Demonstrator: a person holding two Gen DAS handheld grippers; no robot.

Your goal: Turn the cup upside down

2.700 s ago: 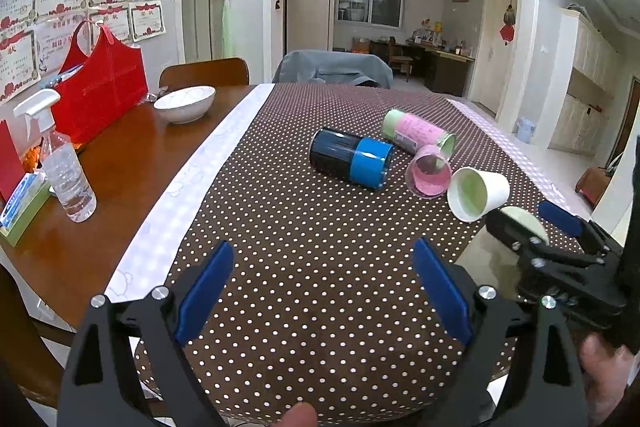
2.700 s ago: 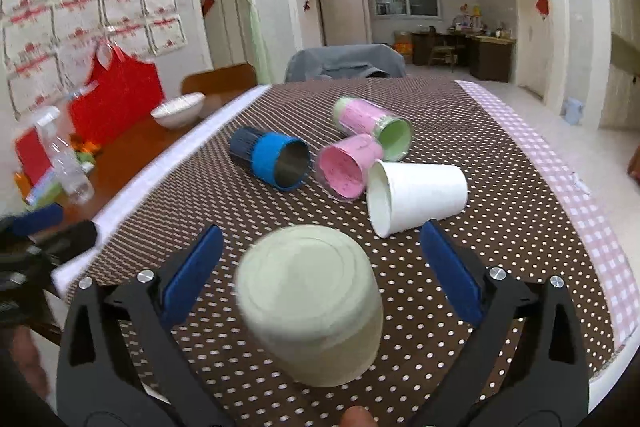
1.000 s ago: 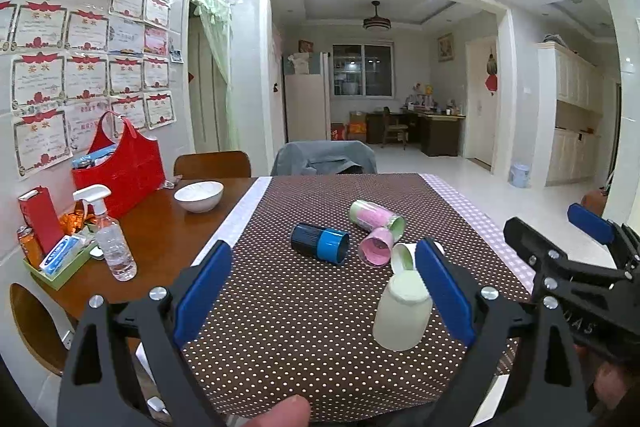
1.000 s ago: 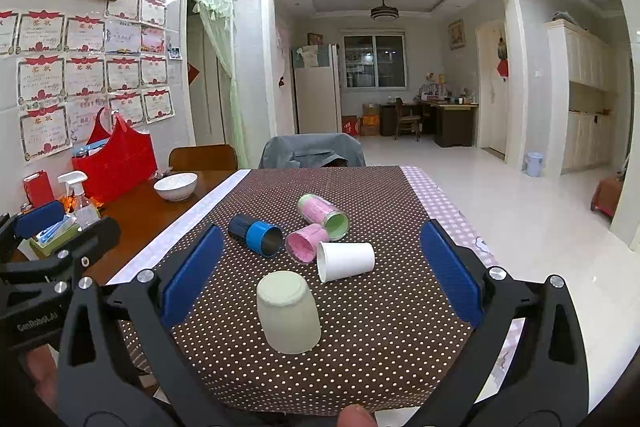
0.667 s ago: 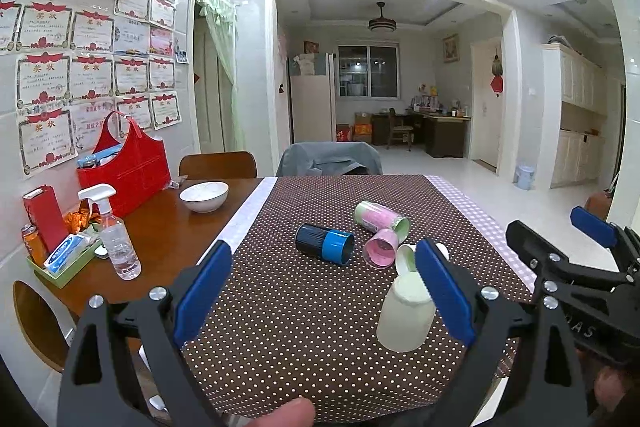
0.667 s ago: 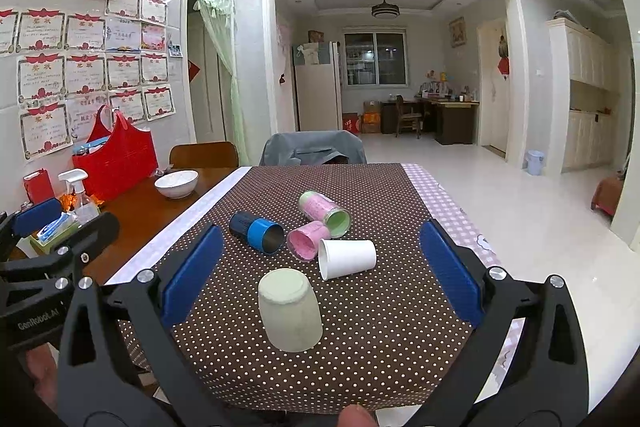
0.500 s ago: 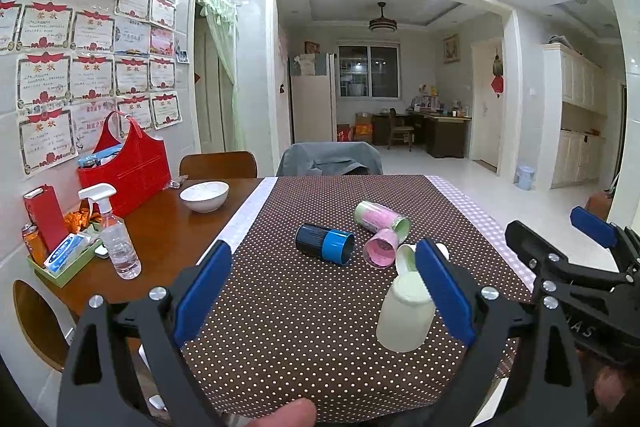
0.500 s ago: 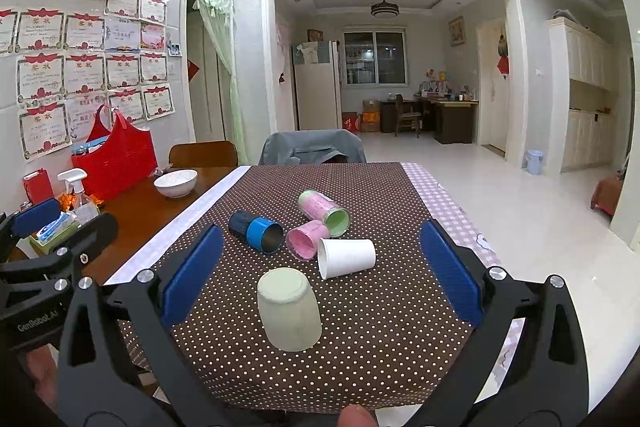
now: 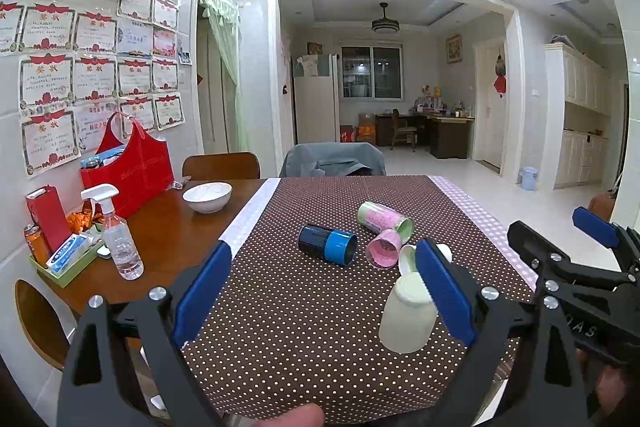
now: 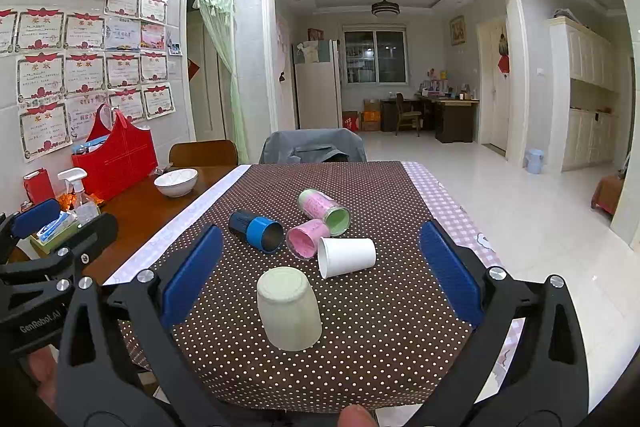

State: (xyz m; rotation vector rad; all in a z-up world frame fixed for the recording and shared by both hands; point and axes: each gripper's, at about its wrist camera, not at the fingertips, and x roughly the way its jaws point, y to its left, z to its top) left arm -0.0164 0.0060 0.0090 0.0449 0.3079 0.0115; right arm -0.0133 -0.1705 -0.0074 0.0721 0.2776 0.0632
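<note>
"GenRobot" is read on the left tool (image 10: 48, 251); both it and the right tool (image 10: 320, 279) are held apart, with the pale cup (image 10: 289, 309) seen inverted on the bench (image 10: 380, 347).

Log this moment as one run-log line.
cream cup: upside down on tablecloth | left gripper: open | right gripper: open | four cups on sides

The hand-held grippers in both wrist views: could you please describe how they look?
Each hand-held gripper, left and right, has two matte black angular arms with triangular cut-outs and silver screws. The fingers carry long blue pads. White lettering reading "GenRobot.AI" marks the left one's body in the right wrist view. A bare fingertip shows at the bottom edge.
</note>
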